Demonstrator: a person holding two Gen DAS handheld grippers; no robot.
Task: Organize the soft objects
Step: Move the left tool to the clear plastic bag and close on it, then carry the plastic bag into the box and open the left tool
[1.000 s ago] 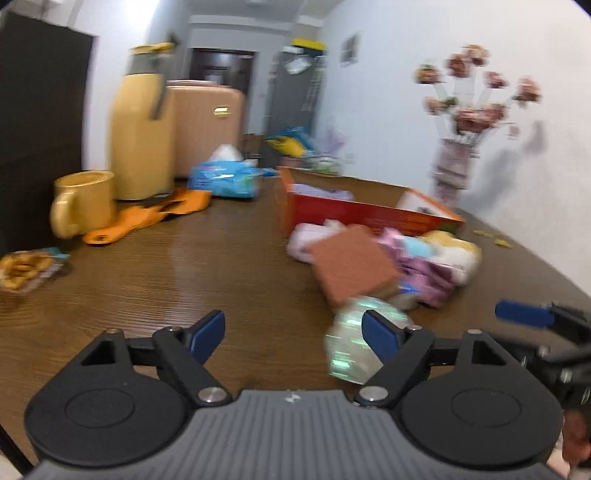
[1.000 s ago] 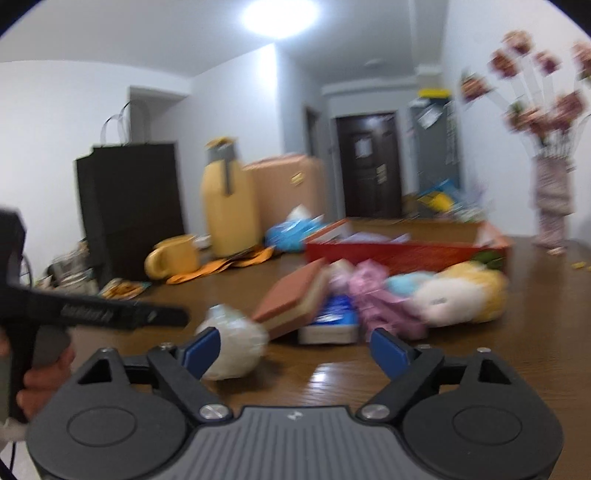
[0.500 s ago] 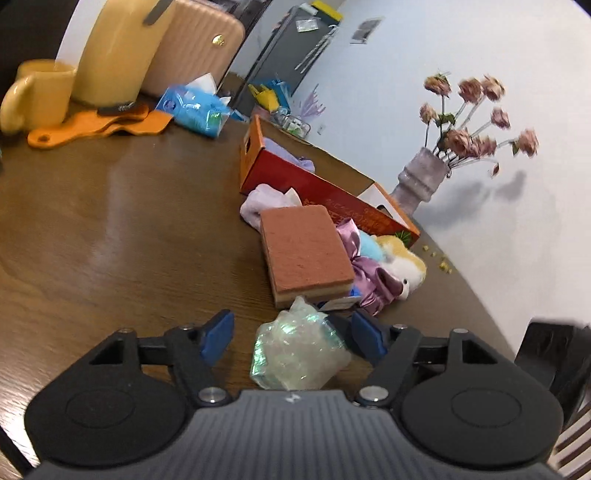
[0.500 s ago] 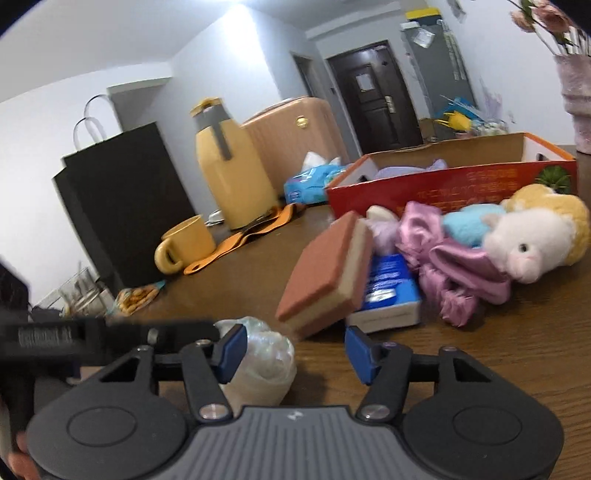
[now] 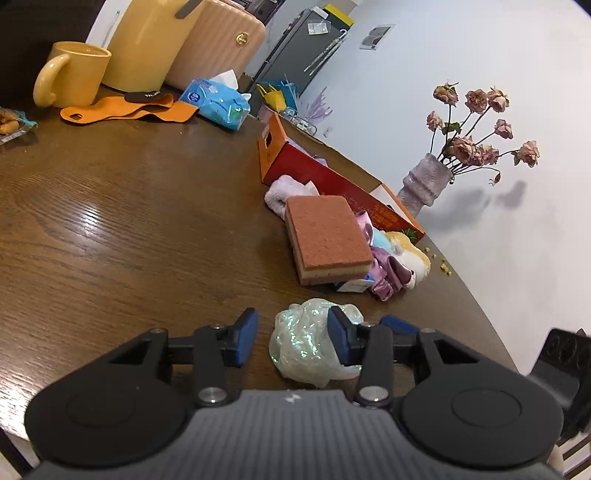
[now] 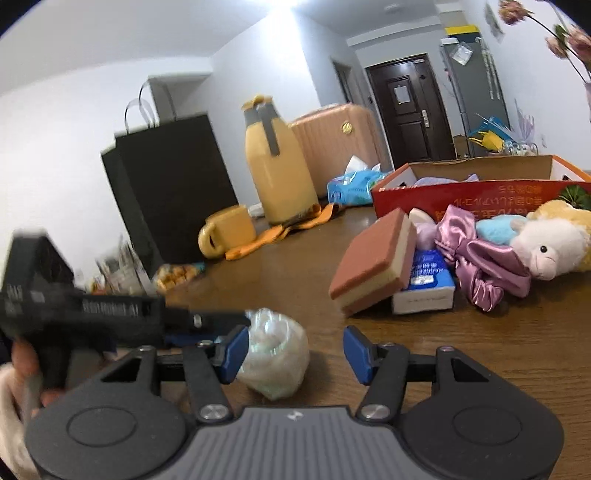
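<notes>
White walls [image 6: 74, 129] enclose the room, lit by a bright ceiling light [image 6: 291, 3] at the top centre of the right wrist view. A dark wooden door [image 6: 408, 107] stands at upper right there, a grey cabinet [image 6: 476, 85] beside it. The dark wood-grain table [image 5: 110, 229] fills the left wrist view's lower left, glossy with reflections.

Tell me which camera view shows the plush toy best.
The right wrist view: the plush toy lies side-on in the pile, with its white face, dark eye and yellow body plain. In the left wrist view, only a white and yellow patch shows behind the sponge and purple fabric.
</notes>
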